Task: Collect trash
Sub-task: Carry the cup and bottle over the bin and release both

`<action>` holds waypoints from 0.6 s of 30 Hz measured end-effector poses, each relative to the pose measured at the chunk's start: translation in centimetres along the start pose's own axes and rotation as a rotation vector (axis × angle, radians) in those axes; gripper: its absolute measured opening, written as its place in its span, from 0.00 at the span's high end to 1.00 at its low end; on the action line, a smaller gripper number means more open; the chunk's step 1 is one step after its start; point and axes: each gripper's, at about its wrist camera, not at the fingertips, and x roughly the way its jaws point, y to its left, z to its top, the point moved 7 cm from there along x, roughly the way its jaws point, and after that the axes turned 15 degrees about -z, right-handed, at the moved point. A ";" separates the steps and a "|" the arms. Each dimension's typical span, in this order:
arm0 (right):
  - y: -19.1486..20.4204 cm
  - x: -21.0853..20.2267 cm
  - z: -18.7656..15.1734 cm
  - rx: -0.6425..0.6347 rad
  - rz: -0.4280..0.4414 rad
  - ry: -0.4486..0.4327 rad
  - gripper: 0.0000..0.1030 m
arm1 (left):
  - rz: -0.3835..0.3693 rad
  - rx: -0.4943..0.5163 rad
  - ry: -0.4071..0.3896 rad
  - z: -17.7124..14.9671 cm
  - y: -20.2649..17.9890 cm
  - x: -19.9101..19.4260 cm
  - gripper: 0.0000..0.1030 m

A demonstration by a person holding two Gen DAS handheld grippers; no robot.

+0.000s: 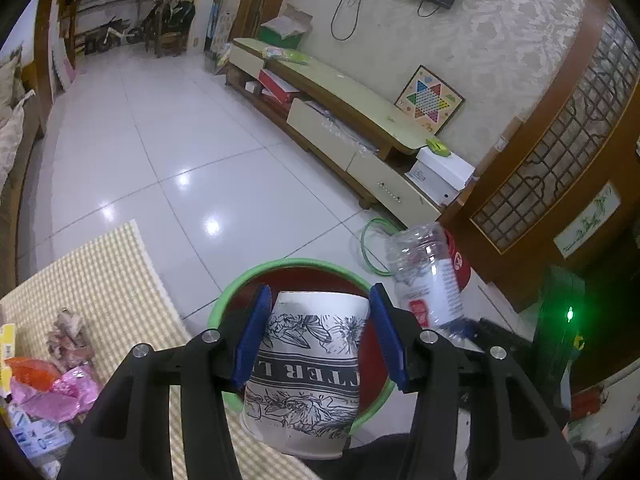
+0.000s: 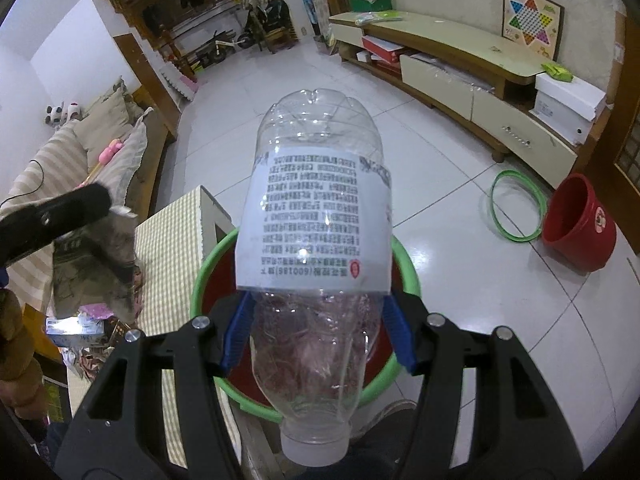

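Note:
My left gripper (image 1: 320,340) is shut on a white paper cup (image 1: 308,376) with black flower print, held just above a red bin with a green rim (image 1: 256,276). My right gripper (image 2: 316,336) is shut on a clear plastic bottle (image 2: 316,220) with a white label, cap toward the camera, held over the same green-rimmed bin (image 2: 200,280). The bottle also shows in the left wrist view (image 1: 428,276), right of the cup. The left gripper and cup show at the left of the right wrist view (image 2: 80,216).
A checked table (image 1: 92,276) stands left of the bin with pink wrappers (image 1: 60,396), an orange wrapper (image 1: 32,372) and small boxes. On the tiled floor lie a green hoop (image 2: 516,204) and a second red bucket (image 2: 580,224). A long TV cabinet (image 1: 340,108) lines the wall.

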 end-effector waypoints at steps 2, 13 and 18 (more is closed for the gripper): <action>0.4 0.5 0.0 -0.008 0.007 0.004 0.45 | -0.002 -0.014 0.006 0.1 0.3 0.7 0.53; 2.1 2.5 -0.6 -0.035 0.031 0.039 0.44 | -0.003 -0.067 0.013 0.1 1.9 2.1 0.53; 2.3 2.7 -0.7 -0.054 0.021 0.038 0.32 | -0.007 -0.075 -0.005 0.5 1.9 1.9 0.24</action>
